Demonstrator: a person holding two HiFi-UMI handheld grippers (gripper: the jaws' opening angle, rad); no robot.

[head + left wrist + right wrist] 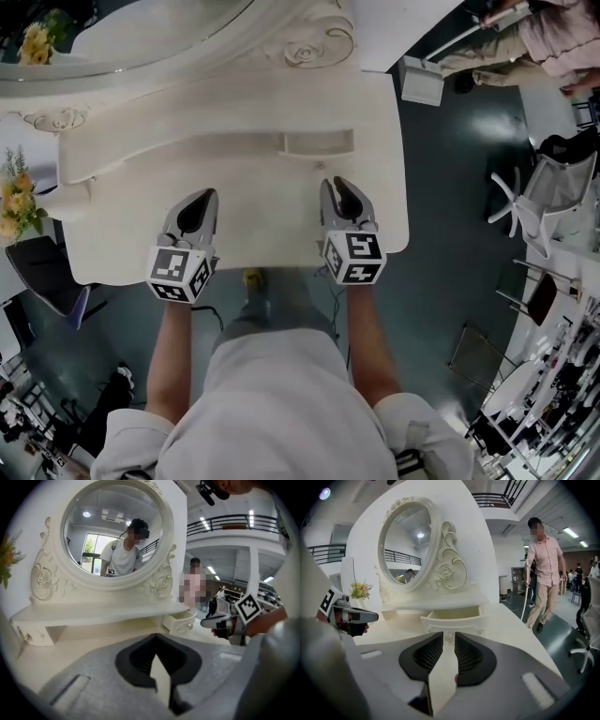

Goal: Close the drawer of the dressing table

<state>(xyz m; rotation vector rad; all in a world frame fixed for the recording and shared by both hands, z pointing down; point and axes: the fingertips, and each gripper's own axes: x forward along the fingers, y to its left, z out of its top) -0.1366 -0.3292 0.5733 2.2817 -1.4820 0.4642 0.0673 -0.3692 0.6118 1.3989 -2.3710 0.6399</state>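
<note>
The cream dressing table (112, 253) carries a small drawer (319, 142) that stands pulled out under its raised shelf, right of centre. The same open drawer (452, 619) lies straight ahead in the right gripper view, its round knob (449, 637) showing between the jaws. My right gripper (449, 635) hovers over the tabletop just short of the drawer, its tips a little apart and empty; in the head view the right gripper (336, 185) sits below the drawer. My left gripper (207, 195) hangs over the table's left-middle, tips together, holding nothing. The drawer (180, 620) is ahead and to its right.
An oval mirror (115, 531) in a carved frame rises behind the shelf. Yellow flowers (14, 202) and a dark chair (47, 272) stand left of the table. Office chairs (553, 197) are on the right. A person in a pink shirt (541, 573) walks beyond the table.
</note>
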